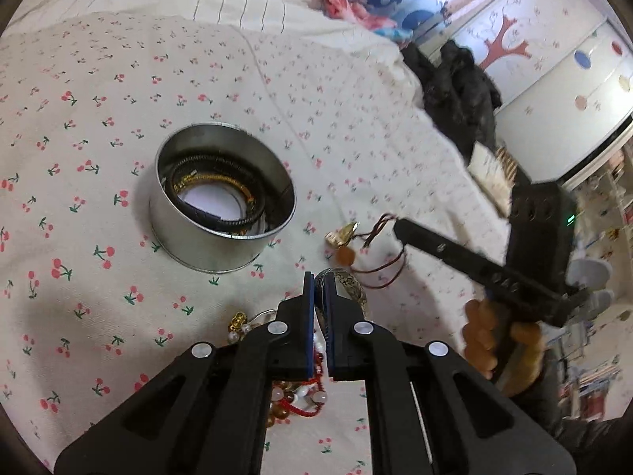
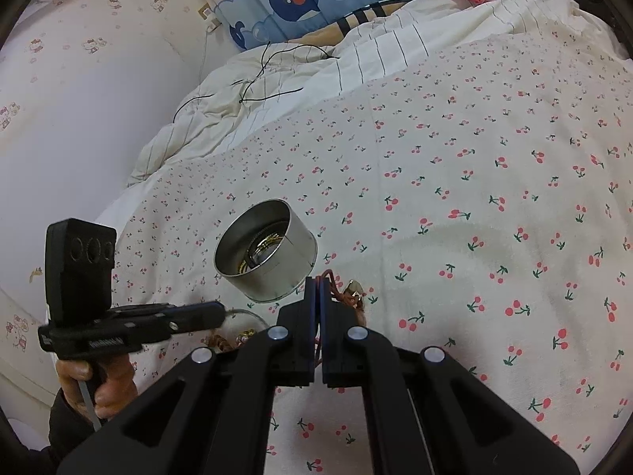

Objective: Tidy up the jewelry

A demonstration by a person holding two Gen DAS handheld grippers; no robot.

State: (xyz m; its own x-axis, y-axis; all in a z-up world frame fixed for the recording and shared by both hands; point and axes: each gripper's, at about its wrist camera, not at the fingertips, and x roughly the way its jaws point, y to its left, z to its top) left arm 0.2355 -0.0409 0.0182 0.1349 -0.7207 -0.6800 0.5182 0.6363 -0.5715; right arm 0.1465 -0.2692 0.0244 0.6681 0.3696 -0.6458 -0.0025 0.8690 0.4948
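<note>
While the round silver metal tin (image 1: 222,202) stands upright on the cherry-printed cream bedsheet (image 1: 99,91) with its open mouth facing up, the left gripper (image 1: 320,289) has its blue-padded fingers pressed onto the rim of a patterned silver-and-dark bangle (image 1: 348,283), which stands on edge between them and curves away to the right. Just beyond it, the right gripper (image 2: 318,289) pinches a thin reddish-brown cord bracelet (image 1: 385,255), whose loops hang down from the fingertips toward the sheet; a small gold charm (image 1: 342,234) and an amber bead (image 1: 345,255) sit at its left end, near the tin's right side.

Inside the tin, a dark beaded band (image 1: 221,198) and a gold chain (image 1: 215,182) lie coiled around the wall, leaving a pale patch of floor bare at the centre.

The left wrist view alone shows the loose pile (image 1: 292,380) under the left gripper: red cord, white and amber beads, a gold piece with pearls. It also shows the right hand (image 1: 498,350) on its handle. The right wrist view shows the left hand (image 2: 99,384) gripping its handle, the tin (image 2: 266,255) from the side, and the cord (image 2: 330,283) rising red between closed blue pads, the charm (image 2: 354,289) just right of them.
</note>
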